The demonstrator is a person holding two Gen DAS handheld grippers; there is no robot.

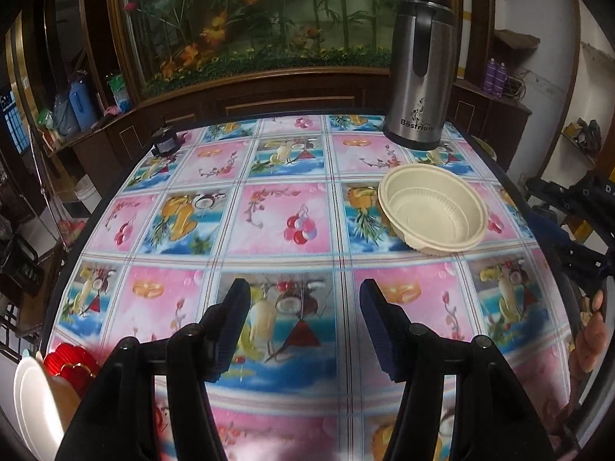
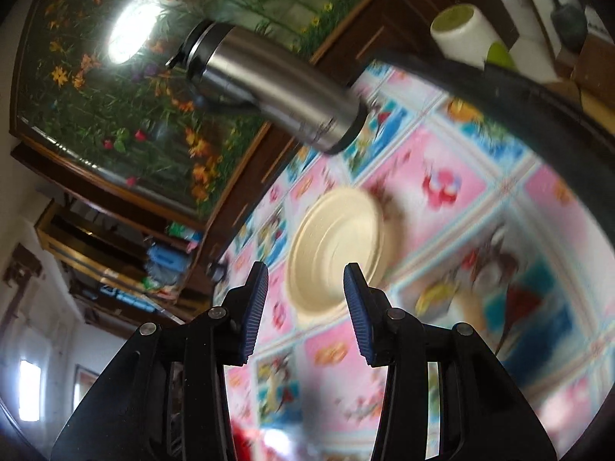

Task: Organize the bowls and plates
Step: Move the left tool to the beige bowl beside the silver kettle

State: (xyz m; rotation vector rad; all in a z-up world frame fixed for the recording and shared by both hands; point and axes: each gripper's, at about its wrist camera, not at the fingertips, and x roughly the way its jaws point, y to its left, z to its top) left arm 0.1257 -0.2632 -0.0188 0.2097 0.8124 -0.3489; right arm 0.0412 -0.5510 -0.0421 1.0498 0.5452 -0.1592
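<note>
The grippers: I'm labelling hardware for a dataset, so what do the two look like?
Both match. The left gripper and right gripper have glossy black angular linkage arms with round silver pivot pins, each ending in a flat finger faced with a dark blue ribbed pad. No cables, markings or sleeves show.

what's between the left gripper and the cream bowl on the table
Nothing: in the left wrist view only bare patterned tablecloth lies between the open left gripper and the cream bowl.
</note>
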